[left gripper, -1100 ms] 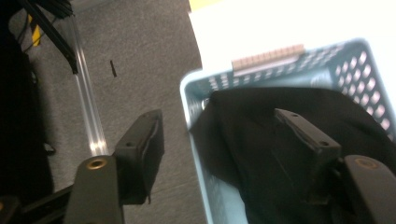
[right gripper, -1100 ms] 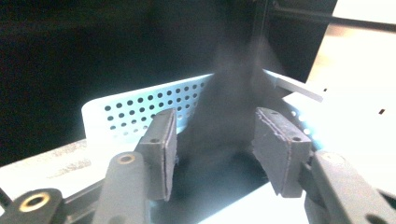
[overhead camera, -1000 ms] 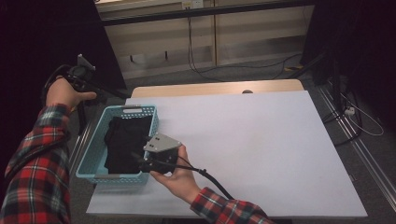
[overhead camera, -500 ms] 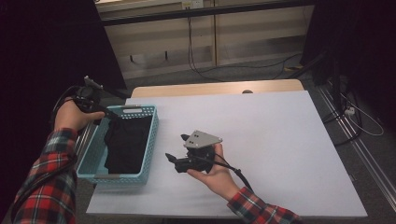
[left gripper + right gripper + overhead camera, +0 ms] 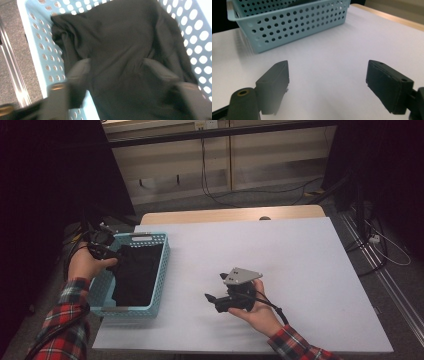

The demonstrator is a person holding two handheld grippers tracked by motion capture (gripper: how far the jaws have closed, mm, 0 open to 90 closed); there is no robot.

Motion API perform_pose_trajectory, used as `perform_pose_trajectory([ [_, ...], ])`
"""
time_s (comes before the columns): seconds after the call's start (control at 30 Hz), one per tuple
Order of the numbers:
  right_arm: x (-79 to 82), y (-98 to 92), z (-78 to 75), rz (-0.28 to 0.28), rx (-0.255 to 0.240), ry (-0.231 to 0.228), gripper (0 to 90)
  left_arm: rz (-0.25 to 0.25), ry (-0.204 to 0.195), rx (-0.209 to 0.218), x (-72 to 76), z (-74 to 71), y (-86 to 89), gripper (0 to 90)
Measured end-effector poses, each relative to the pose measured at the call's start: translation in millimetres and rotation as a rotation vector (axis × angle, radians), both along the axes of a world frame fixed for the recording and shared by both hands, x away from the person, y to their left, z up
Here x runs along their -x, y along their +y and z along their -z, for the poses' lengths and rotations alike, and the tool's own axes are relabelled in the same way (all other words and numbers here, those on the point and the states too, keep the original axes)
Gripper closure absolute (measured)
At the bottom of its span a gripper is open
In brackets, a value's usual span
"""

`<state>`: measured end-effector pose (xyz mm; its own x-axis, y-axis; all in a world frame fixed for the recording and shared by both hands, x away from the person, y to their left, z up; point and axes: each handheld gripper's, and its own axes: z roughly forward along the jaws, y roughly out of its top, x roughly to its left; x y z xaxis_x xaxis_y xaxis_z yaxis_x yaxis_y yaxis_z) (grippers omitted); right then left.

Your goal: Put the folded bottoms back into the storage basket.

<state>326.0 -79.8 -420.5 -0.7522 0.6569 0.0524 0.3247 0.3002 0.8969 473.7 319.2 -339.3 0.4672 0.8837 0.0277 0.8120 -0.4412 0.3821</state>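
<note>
- Black cloth (image 5: 125,50) lies crumpled in the light blue perforated basket (image 5: 161,270) at the counter's (image 5: 300,250) left edge; we see soft folds and a matte, plain surface.
- Our left gripper (image 5: 115,72) hangs over the cloth, its jaws apart and just narrowing, the fabric between them, not visibly pinched.
- Our right gripper (image 5: 327,80) sits low above the bare white counter, jaws wide apart and just opening, nothing between them.
</note>
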Motion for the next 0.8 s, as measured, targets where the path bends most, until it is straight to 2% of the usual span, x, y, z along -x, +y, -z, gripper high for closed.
perform_pose_trajectory([
  [0.07, 3.3, -7.3, 2.6, 0.01, -0.003, -0.004, 18.5, 0.003, -0.01, -0.003, 1.8, 8.3, 2.7, 54.9],
  [0.17, 7.0, -15.9, 5.5, 0.019, 0.004, -0.001, 18.7, 0.014, -0.001, -0.007, 3.7, 21.9, 5.5, 67.6],
  [0.2, 8.1, -18.3, 5.8, 0.02, 0.009, -0.003, 18.6, 0.012, 0.006, 0.001, 4.3, 26.3, 6.5, 69.4],
  [0.23, 9.2, -20.7, 6.1, 0.025, 0.009, -0.004, 18.6, 0.009, 0.027, 0.018, 4.7, 31.0, 7.5, 76.8],
  [0.3, 10.8, -25.7, 6.6, 0.028, 0.008, -0.003, 18.5, 0.014, 0.036, 0.006, 5.0, 39.9, 9.7, 79.0],
  [0.33, 11.1, -28.1, 7.0, 0.032, 0.005, 0.001, 18.4, 0.005, 0.064, 0.025, 5.6, 44.6, 9.3, 82.8],
  [0.37, 11.1, -30.4, 7.6, 0.038, 0.006, 0.001, 18.4, 0.005, 0.064, 0.025, 5.6, 44.6, 9.3, 83.6],
  [0.4, 11.0, -32.5, 8.1, 0.044, 0.007, 0.002, 18.4, 0.026, 0.086, 0.003, 5.1, 52.7, 8.9, 83.6],
  [0.5, 10.6, -35.5, 8.7, 0.055, 0.003, 0.003, 18.4, 0.025, 0.115, -0.003, 3.1, 64.7, 8.0, 84.5],
  [0.57, 10.9, -35.7, 8.2, 0.056, -0.003, 0.003, 18.4, 0.016, 0.11, 0.016, 0.7, 69.2, 7.2, 85.5],
  [0.63, 11.7, -35.4, 7.7, 0.056, -0.003, -0.001, 18.4, 0.018, 0.112, 0.015, -2.0, 69.6, 6.2, 86.8],
  [0.8, 10.2, -33.0, 9.9, 0.056, -0.002, 0.003, 18.4, 0.014, 0.075, 0.036, -7.8, 72.5, 2.3, 87.9],
])
